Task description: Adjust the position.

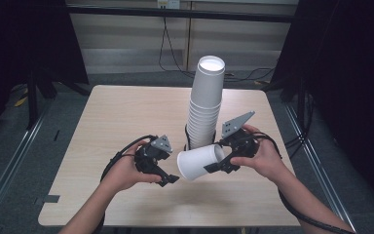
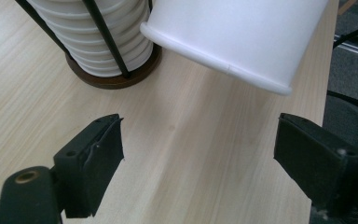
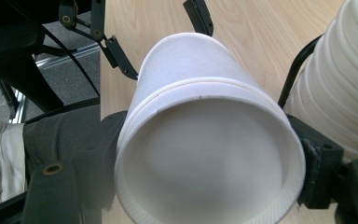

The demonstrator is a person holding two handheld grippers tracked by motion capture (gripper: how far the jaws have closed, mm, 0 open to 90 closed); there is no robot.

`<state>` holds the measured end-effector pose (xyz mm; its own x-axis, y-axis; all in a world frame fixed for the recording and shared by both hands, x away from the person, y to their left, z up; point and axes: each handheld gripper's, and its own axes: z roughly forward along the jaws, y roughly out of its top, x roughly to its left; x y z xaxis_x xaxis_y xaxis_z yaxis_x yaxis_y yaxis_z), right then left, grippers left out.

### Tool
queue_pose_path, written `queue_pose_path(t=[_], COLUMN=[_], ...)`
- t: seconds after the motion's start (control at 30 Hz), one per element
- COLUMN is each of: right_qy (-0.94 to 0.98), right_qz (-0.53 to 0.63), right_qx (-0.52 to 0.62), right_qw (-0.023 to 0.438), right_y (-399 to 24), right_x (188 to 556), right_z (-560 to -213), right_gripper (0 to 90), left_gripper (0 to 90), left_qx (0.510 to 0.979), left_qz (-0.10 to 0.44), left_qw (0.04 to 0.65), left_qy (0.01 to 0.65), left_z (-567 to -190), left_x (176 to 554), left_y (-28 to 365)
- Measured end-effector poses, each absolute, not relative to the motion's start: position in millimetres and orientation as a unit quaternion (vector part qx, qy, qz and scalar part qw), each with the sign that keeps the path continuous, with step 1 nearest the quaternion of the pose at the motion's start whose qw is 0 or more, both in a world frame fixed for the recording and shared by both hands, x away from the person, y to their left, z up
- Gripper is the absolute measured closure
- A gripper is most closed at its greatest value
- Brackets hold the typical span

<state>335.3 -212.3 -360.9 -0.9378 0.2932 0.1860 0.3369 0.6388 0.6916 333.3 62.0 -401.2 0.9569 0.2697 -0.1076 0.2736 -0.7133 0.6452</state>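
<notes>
A white paper cup (image 1: 200, 162) lies on its side above the table, its mouth turned to the left. My right gripper (image 1: 218, 159) is shut on it near the base. In the right gripper view the cup (image 3: 205, 154) sits between the two pads, its base toward the camera. My left gripper (image 1: 168, 179) is just left of the cup's mouth, open, with nothing between its fingers. In the left gripper view the cup's rim (image 2: 223, 65) hangs above and beyond that gripper (image 2: 200, 140). A tall stack of white cups (image 1: 205, 102) stands in a black wire holder behind.
The wooden table (image 1: 126, 117) holds the stack's round brown base (image 2: 116, 79) and black uprights. The stack (image 3: 340, 79) stands close to the right of the held cup. The table's front edge is near both forearms. Cables trail from both grippers.
</notes>
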Motion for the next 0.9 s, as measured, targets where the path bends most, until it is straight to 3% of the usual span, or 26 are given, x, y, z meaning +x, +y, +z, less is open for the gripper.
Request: queue_pose_path(t=[0.9], right_qy=[-0.9], right_qz=[-0.402], right_qx=[-0.163], right_qw=[0.037], right_y=[-204.5], right_x=[335.0], right_z=[-357.3], right_gripper=[24.0], left_gripper=[14.5], left_qx=[0.923], left_qz=[0.002], left_qw=[0.362], left_qy=[0.13], left_z=[-411.6], left_x=[329.6], left_y=[49.5])
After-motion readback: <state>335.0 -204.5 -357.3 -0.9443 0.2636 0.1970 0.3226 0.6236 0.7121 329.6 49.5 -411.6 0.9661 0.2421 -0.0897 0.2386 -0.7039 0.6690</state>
